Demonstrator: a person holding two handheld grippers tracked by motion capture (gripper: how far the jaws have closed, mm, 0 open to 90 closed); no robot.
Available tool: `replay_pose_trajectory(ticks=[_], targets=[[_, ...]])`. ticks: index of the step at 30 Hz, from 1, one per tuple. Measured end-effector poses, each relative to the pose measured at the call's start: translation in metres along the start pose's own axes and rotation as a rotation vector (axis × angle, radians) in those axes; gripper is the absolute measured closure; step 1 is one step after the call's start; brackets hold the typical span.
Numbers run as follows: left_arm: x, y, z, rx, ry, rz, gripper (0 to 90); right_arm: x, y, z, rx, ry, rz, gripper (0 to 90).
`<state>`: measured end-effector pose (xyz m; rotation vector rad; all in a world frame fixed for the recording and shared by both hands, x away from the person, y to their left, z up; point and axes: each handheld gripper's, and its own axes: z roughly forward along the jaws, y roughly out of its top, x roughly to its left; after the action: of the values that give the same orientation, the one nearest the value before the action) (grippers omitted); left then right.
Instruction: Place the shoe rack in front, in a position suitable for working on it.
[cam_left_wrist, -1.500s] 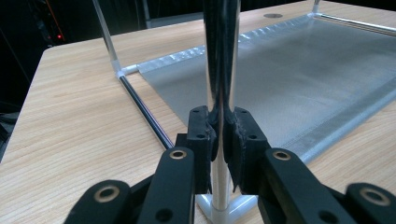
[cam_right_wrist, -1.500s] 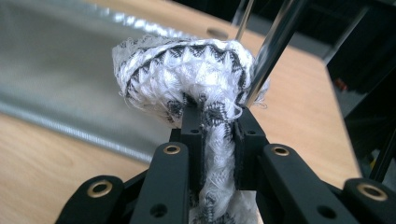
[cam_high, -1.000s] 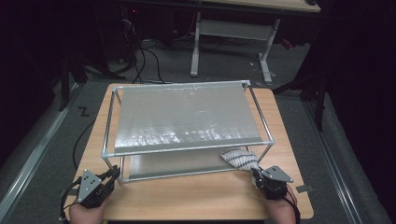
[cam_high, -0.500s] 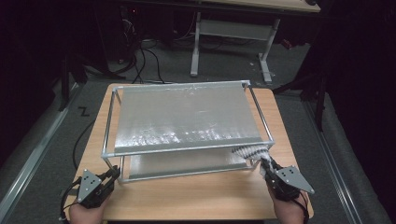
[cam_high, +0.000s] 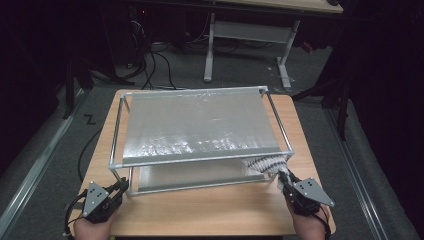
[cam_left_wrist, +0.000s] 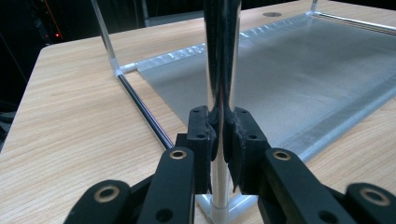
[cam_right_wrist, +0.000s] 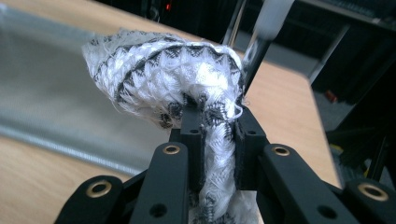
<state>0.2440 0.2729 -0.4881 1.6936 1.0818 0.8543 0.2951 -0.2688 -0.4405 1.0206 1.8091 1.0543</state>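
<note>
A two-level metal rack (cam_high: 116, 145) with grey mesh shelves stands on the wooden table (cam_high: 210, 210). My left gripper (cam_high: 119, 190) is at the rack's front left corner, its jaws shut on the upright corner post (cam_left_wrist: 219, 60). A white cloth with black zigzag stripes (cam_high: 265, 164) hangs at the rack's front right corner, between the two shelves. My right gripper (cam_high: 284, 179) is shut on the cloth (cam_right_wrist: 173, 70), which bunches above the jaws in the right gripper view.
The lower mesh shelf (cam_left_wrist: 289, 74) lies just above the tabletop. Behind the table a white desk frame (cam_high: 250, 35) and cables (cam_high: 155, 65) sit on the dark floor. A rail (cam_high: 35, 170) runs along the left floor.
My right gripper has lifted the striped cloth and shifted right, from the lower shelf's edge up toward the front right corner post. The left gripper has stayed on its post.
</note>
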Motion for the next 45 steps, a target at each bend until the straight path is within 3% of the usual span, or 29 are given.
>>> replay_pose_trajectory(ticks=[8,12,21,23,25,29,30,33,38,41,45], targets=[[0.0,0.0,0.0,0.001,-0.001,0.0,79.3,0.002,-0.027,0.028,0.165,0.066,0.008,78.2],[0.0,0.0,0.0,0.002,-0.001,0.0,79.4,0.0,-0.035,0.037,0.218,0.101,0.03,78.1],[0.001,0.0,0.001,0.001,-0.003,-0.007,79.4,-0.003,-0.038,0.034,0.239,0.111,0.044,78.2],[0.001,0.0,0.001,0.001,-0.003,-0.008,79.4,-0.009,-0.038,0.032,0.24,0.105,0.039,78.4],[0.001,0.0,0.001,0.0,-0.006,-0.009,79.5,-0.018,-0.039,0.03,0.246,0.101,0.065,78.6],[0.001,0.0,0.002,0.001,-0.006,-0.008,79.5,-0.029,-0.042,0.026,0.253,0.059,0.075,78.7],[0.001,0.0,0.002,-0.001,-0.006,-0.011,79.4,-0.037,-0.043,0.024,0.257,0.015,0.082,78.7],[0.002,0.0,0.002,0.002,-0.003,-0.017,79.5,-0.046,-0.046,0.023,0.268,-0.045,0.068,78.6],[0.004,-0.001,0.001,0.003,0.002,-0.029,79.5,-0.071,-0.051,0.019,0.264,-0.158,0.129,78.5],[0.005,-0.001,0.001,0.003,0.006,-0.033,79.6,-0.076,-0.05,0.014,0.239,-0.189,0.167,78.5],[0.006,-0.001,0.0,0.003,0.007,-0.038,79.7,-0.076,-0.042,0.011,0.193,-0.225,0.166,78.5]])
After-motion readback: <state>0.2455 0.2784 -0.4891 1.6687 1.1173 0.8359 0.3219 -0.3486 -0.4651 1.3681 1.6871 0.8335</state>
